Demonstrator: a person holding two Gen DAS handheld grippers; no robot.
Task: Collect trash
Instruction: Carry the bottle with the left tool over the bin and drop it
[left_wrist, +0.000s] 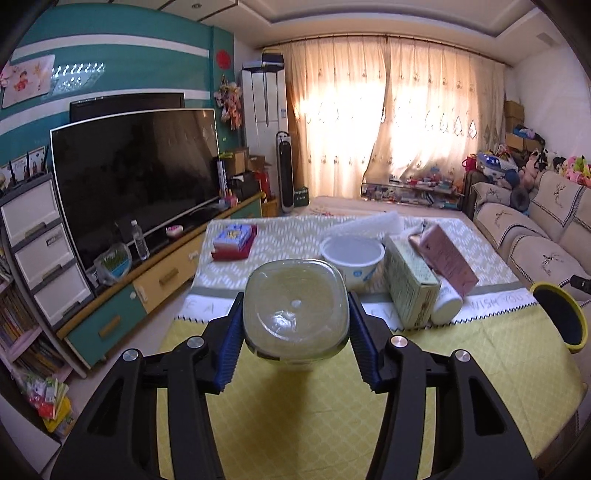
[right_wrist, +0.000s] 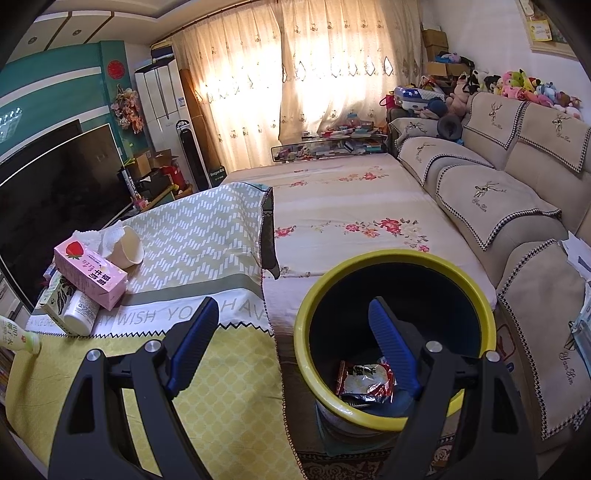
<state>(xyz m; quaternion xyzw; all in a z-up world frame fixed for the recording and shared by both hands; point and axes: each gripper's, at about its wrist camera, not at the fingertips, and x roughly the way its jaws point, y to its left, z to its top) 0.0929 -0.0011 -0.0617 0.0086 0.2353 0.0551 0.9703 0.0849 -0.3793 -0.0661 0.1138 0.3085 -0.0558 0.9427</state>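
Left gripper around bottle (base-first).

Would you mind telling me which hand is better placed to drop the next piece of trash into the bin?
Left. Its fingers already clamp the clear bottle, lifted off the table. The right gripper is open and empty, hanging at the yellow-rimmed bin.

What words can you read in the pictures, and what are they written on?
"WISH YO" and "HAV": on the white band of the tablecloth, partly hidden by the claw.
"Yan Yan": stitched under the deer on the sofa cover.
Pink strawberry carton: printed characters, too small to read.
Snack wrapper in the bin: too blurred to read.
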